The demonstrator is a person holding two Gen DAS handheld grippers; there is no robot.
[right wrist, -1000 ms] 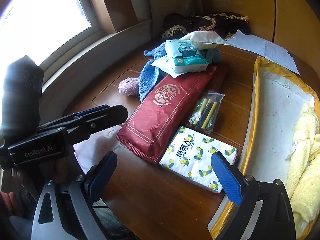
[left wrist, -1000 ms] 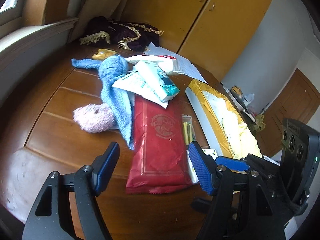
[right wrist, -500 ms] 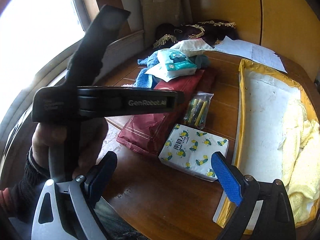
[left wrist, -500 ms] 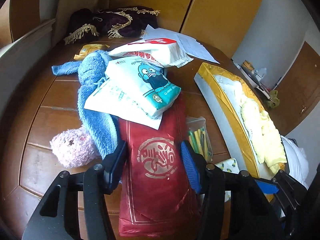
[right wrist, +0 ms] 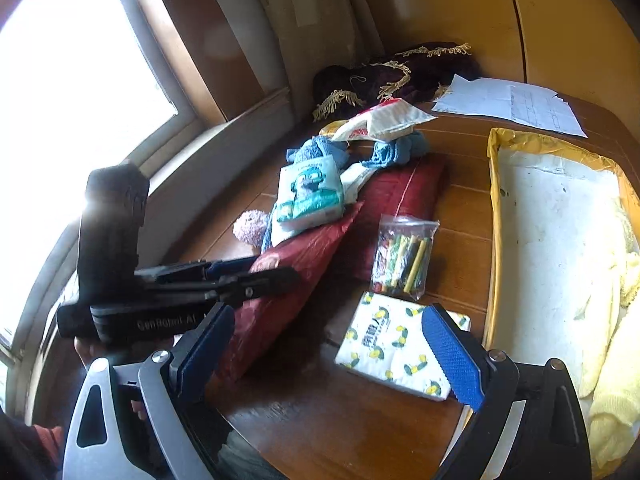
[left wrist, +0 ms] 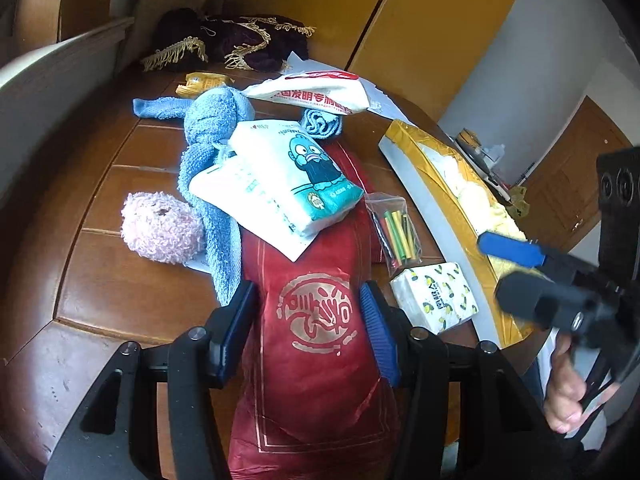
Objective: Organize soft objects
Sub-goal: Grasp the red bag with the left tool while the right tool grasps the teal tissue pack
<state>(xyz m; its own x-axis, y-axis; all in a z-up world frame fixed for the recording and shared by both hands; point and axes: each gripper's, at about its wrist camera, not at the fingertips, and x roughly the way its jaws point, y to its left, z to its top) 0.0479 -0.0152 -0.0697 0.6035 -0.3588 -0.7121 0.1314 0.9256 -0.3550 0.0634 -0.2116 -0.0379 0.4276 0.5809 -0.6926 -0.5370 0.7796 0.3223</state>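
Note:
A long red packet (left wrist: 316,320) with a gold seal lies lengthwise on the wooden table (left wrist: 120,292). My left gripper (left wrist: 307,292) is shut on its near half, both blue pads pressing its sides. In the right wrist view the packet (right wrist: 296,264) is tilted, its near end raised in that gripper (right wrist: 256,280). A cartoon tissue pack (left wrist: 288,176), a blue towel (left wrist: 208,128) and a pink fluffy toy (left wrist: 160,226) rest on or beside its far end. My right gripper (right wrist: 328,316) hangs open over a lemon-print tissue pack (right wrist: 396,344), not touching it.
A yellow-rimmed box (right wrist: 494,216) with yellow cloth (right wrist: 612,360) stands on the right. A clear bag of coloured sticks (right wrist: 404,256) lies next to the red packet. A dark fringed cloth (left wrist: 240,44), a white bag (left wrist: 316,92) and papers (right wrist: 508,104) sit at the back.
My left gripper has moved forward over the red packet and closed on it; the packet's near end has lifted. The right gripper stays open, rolled slightly.

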